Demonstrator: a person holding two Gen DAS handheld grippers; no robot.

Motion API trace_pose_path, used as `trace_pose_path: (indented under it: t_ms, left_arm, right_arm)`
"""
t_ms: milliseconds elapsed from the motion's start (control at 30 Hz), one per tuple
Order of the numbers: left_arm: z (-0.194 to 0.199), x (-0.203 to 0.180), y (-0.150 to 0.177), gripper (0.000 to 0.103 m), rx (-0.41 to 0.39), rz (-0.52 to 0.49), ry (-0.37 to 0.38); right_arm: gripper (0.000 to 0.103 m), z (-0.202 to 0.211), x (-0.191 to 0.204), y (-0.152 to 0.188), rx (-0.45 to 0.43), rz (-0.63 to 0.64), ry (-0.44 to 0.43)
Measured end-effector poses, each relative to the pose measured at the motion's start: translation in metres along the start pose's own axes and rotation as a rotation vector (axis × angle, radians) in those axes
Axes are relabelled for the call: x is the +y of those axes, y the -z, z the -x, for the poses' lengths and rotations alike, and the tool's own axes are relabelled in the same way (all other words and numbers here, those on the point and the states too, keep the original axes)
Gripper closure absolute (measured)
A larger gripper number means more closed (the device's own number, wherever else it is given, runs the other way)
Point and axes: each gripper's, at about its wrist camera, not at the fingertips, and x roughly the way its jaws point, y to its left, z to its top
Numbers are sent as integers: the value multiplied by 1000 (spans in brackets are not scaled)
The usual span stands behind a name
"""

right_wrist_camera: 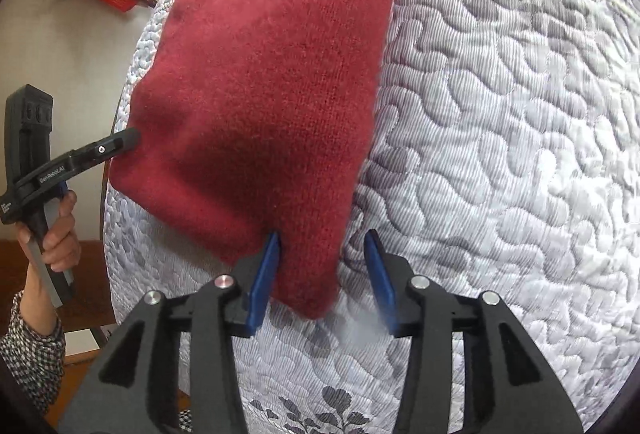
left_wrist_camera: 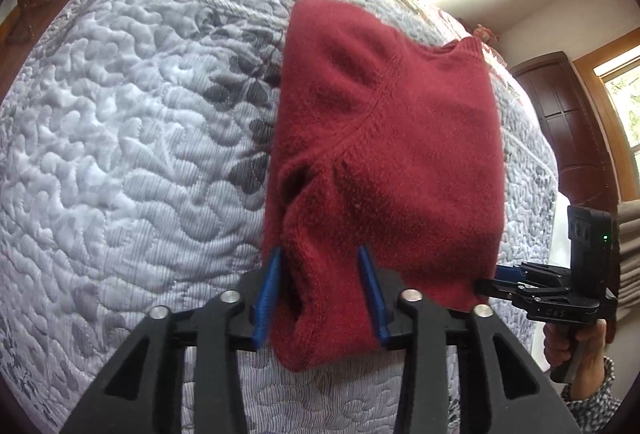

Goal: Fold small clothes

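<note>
Now, in the left wrist view, the left tool (left_wrist_camera: 320, 288) has its blue fingers apart around a thick folded corner of the red sweater (left_wrist_camera: 384, 162), which lies on the quilted bed (left_wrist_camera: 120, 154). I judge both tools must close and lift together, evenly.

From the right wrist view, the right tool (right_wrist_camera: 326, 274) is also apart; the other corner touches only its left finger.

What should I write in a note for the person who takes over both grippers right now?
Left gripper: open, its fingers on either side of a near corner of the red sweater, not clamped.
Right gripper: open, the other near corner between its fingers.
The sweater lies on the quilted bed cover, already folded to a compact shape.
Left to do: probably close both grippers on the corners and make the next fold, or smooth it flat.
</note>
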Motion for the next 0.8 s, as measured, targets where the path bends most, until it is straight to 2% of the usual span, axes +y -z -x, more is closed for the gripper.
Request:
trace_pose_path:
  t_ms: [67,133,333,533,567,600,633,700,767,800]
  left_arm:
    - [13,3,-15,49,-35,-5,23]
    - [15,4,-35,48,-50,-15,7]
    - [-22,19,-111,49,-39,41,-7]
    - [-49,23,-152,51,-45,97,83]
    - [-52,22,-156,54,-44,106,93]
    - [-54,20,-159,65,-41,113,97]
    - [-54,17,-161,82,-39,112,101]
    - [-46,8,-161,88,-67,101,114]
    - [-29,-3,-160,90,-130,75,158]
    - [-23,-6,-158,90,-155,69,152]
  right_arm:
    - [56,16,-6,-4,-33,0,-8]
    - [52,30,-11,-18,-73,-11,-22]
    - [47,45,-24,-74,-145,-42,17]
    - [46,32,-22,-94,-151,-29,31]
    - [46,29,-20,-94,-152,-28,23]
    - [46,27,-20,-95,-153,-29,19]
    - [46,25,-20,-96,-153,-30,18]
    - [46,25,-22,-93,-153,-30,11]
    - [46,24,-23,-93,-156,-26,9]
    - [46,25,-24,-94,-158,-26,7]
